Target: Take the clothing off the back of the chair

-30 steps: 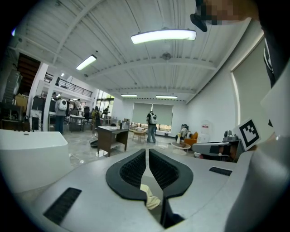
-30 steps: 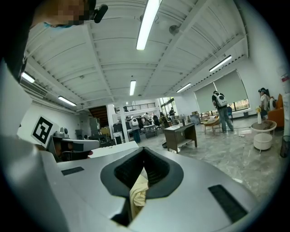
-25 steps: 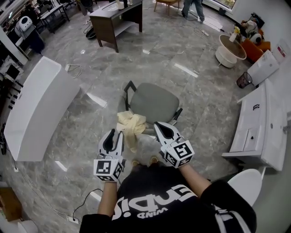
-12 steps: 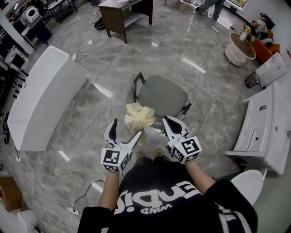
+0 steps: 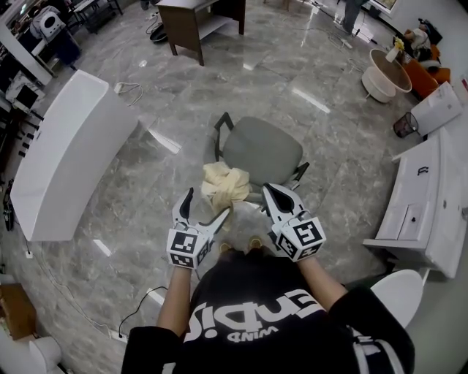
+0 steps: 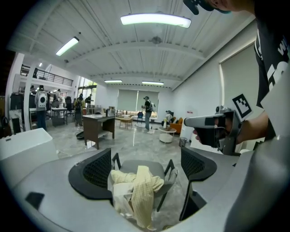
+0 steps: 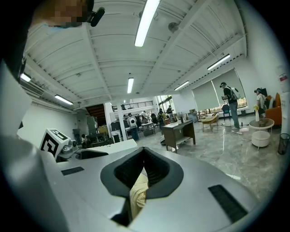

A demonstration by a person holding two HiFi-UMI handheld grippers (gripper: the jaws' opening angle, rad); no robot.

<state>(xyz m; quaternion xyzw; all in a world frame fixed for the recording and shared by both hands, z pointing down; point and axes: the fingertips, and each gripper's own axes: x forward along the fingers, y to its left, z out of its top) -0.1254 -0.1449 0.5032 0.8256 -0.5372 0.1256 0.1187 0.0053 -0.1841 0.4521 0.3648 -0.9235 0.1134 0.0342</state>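
Observation:
A grey chair (image 5: pixel 262 150) stands just ahead of me, its back toward me. Cream-yellow clothing (image 5: pixel 224 182) lies bunched over the back's left side and hangs down (image 6: pixel 141 195). My left gripper (image 5: pixel 208 202) is beside and just below the bunch with its jaws wide open. In the left gripper view the clothing and the chair (image 6: pixel 140 165) show between and beyond the open jaws of the left gripper (image 6: pixel 149 170), with nothing pressed. My right gripper (image 5: pixel 269 190) is shut at the chair's right rear. Yellow cloth (image 7: pixel 138 192) shows through the gap under the right gripper's (image 7: pixel 144 154) meeting tips.
A long white table (image 5: pixel 66 161) runs along the left and white cabinets (image 5: pixel 417 197) along the right. A dark desk (image 5: pixel 201 18), a round white table (image 5: pixel 380 77) and a mesh bin (image 5: pixel 404 126) stand farther off. A cable (image 5: pixel 139 321) lies on the marble floor near my left foot.
The left gripper's jaws went from shut to wide open, and the gripper sank a little beside the clothing. The clothing now sits more bunched on the chair. The right gripper held still.

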